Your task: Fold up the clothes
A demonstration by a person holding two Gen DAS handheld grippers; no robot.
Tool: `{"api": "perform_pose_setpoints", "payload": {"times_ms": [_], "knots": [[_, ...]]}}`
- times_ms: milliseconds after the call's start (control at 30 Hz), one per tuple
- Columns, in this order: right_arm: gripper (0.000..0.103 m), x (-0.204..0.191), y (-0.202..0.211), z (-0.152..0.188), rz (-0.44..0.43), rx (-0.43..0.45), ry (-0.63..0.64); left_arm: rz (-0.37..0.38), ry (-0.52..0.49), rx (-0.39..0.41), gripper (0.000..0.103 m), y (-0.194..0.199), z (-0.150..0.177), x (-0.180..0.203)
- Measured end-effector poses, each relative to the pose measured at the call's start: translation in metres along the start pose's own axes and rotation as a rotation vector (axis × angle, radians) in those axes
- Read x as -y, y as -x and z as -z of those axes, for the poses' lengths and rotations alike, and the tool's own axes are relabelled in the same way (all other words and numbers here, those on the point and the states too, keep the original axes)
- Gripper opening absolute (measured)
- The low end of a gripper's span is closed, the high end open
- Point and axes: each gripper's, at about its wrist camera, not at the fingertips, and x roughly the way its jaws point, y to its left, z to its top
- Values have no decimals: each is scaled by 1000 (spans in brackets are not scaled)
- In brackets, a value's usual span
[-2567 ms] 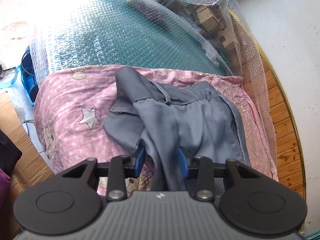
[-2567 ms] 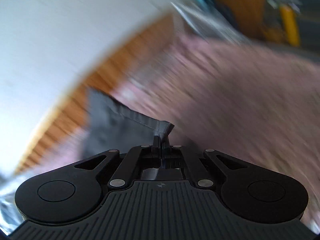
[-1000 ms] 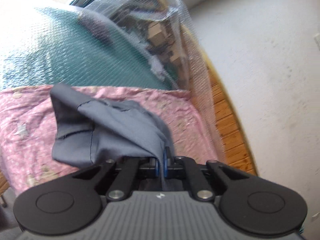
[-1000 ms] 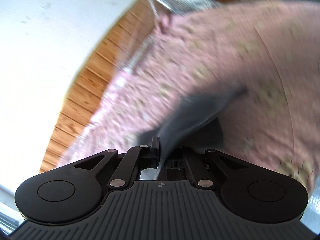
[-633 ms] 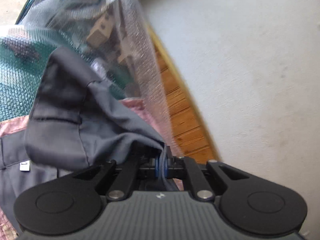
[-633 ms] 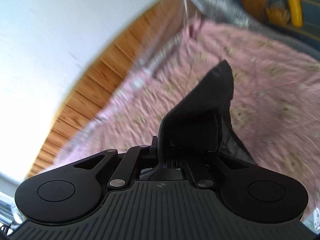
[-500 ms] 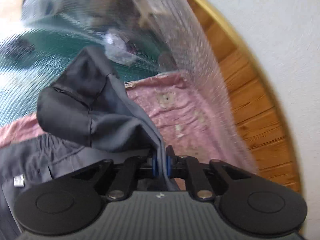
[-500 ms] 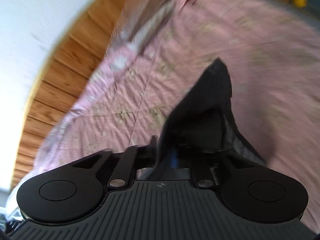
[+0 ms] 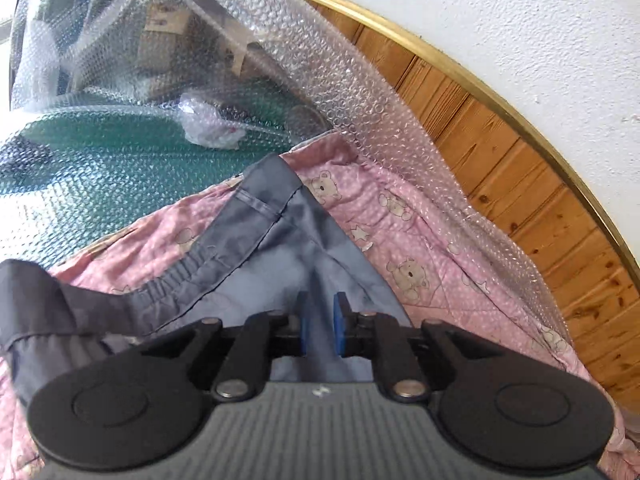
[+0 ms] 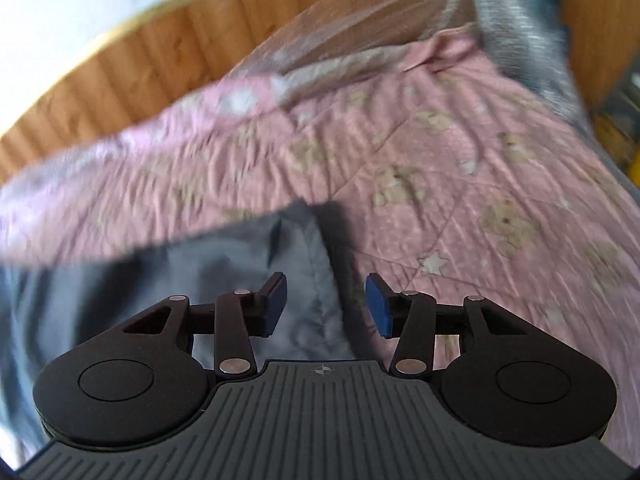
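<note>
Grey trousers (image 9: 280, 248) are seen lying on the pink bear-and-star quilt (image 9: 420, 248), thin smooth fabric, creased. The elasticated waistband, with a belt loop stitched across it, is laid slantwise toward the quilt's far edge, where the bubble-wrapped green surface begins. One waistband corner is set near that far edge; the other end is bunched and folded over itself at the near left. In the right wrist view, blurred, a hemmed corner of the trousers (image 10: 240, 264) is spread flat on the quilt (image 10: 460, 184), well inside its edges, lying open, not yet folded.
</note>
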Motion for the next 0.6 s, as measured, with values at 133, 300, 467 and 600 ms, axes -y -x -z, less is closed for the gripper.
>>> {"api": "perform_pose_setpoints", "payload": {"times_ms": [133,300,467,600], "knots": [[48,6,-40,-14,-138,-26,124,-15,39,13,14,51,28,-1],[34,-5,-66,-27,-182,-80,267,-18,97,16,15,89,62,14],[58,7,-48,-44,-187,25,266,-15,116,15,15,108,86,27],[39,13,-68,-50,-207,-37,299,-13,138,7,15,110,98,34]]}}
